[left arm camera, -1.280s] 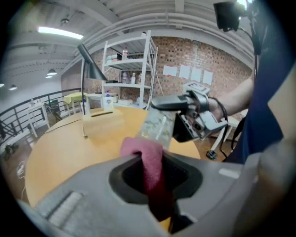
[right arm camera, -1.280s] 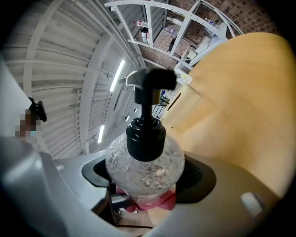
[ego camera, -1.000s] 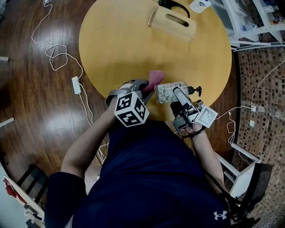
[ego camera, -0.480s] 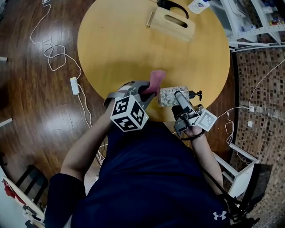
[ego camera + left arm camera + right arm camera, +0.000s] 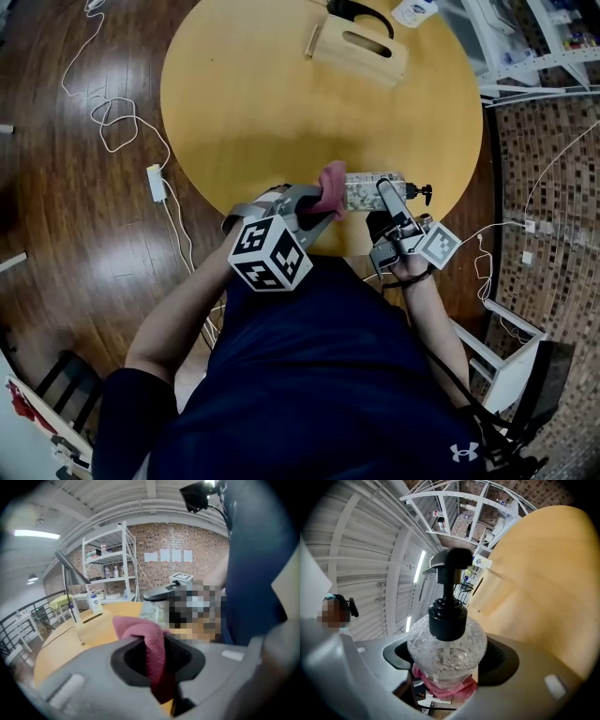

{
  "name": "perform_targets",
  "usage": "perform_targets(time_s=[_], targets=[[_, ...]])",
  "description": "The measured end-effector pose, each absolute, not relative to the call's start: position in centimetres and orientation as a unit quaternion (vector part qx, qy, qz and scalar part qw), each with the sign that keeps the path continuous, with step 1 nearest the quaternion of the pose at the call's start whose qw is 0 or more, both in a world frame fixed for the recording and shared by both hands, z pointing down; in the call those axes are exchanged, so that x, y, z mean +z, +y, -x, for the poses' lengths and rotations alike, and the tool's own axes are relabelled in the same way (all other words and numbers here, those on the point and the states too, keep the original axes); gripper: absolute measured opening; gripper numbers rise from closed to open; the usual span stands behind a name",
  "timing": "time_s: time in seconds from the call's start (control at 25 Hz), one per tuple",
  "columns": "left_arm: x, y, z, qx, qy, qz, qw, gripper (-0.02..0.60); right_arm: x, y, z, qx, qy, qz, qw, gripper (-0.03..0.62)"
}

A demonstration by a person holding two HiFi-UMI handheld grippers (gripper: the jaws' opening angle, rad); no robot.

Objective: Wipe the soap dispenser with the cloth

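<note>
Dispenser (image 5: 372,190) is held level in the air over the near rim of the table (image 5: 281,94), with its pump (image 5: 424,192) pointing to the person's right. The right hand-held gripper (image 5: 385,201) is clamped on the dispenser's clear body, jaws wide around it. In the right gripper view the body fills the gap between the pads. The left hand-held gripper (image 5: 319,208) is closed on the cloth (image 5: 332,181), with a pink fold pinched between its jaws.

Change over the last second: the cloth sat at the far side of the dispenser's base end. It now lies against the base itself, opposite the pump. The dispenser has shifted slightly toward its pump side. The right gripper view agrees: pink cloth (image 5: 445,688) shows just behind the base.

Reading: the wipe is under way, and the stroke has come round onto the bottom. The stretch of the dispenser under the right jaws probably stays unwiped. Reaching it would likely need a re-grip.
</note>
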State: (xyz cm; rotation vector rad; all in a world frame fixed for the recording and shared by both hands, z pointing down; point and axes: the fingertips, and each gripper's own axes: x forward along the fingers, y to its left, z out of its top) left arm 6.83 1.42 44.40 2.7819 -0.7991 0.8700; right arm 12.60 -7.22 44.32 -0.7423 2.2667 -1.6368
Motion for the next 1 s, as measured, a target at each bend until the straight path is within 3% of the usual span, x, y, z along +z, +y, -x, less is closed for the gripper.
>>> perform_targets(time_s=[0.2,0.64,0.76,0.88,1.0], targets=[[47.9,0.7,-3.7,0.352,-0.272,-0.893,0.066,0.067,43.1,-7.3,-12.3,-0.557,0.780,0.248,0.143,0.370],[47.0,0.8,-6.0,0.346,-0.241,-0.905,0.047,0.067,42.6,-6.9,-9.9,-0.510,0.832,0.185,0.118,0.370],[48.8,0.2,-2.9,0.344,-0.300,-0.883,0.108,0.069,45.5,-7.6,-10.5,-0.504,0.821,0.266,0.039,0.370],[50.5,0.5,0.8,0.350,-0.354,-0.854,0.152,0.068,49.7,-9.4,-12.1,-0.407,0.837,0.348,-0.113,0.370],[51.3,1.3,2.9,0.350,-0.382,-0.838,0.172,0.069,52.9,-11.2,-13.9,-0.315,0.827,0.411,-0.219,0.370]])
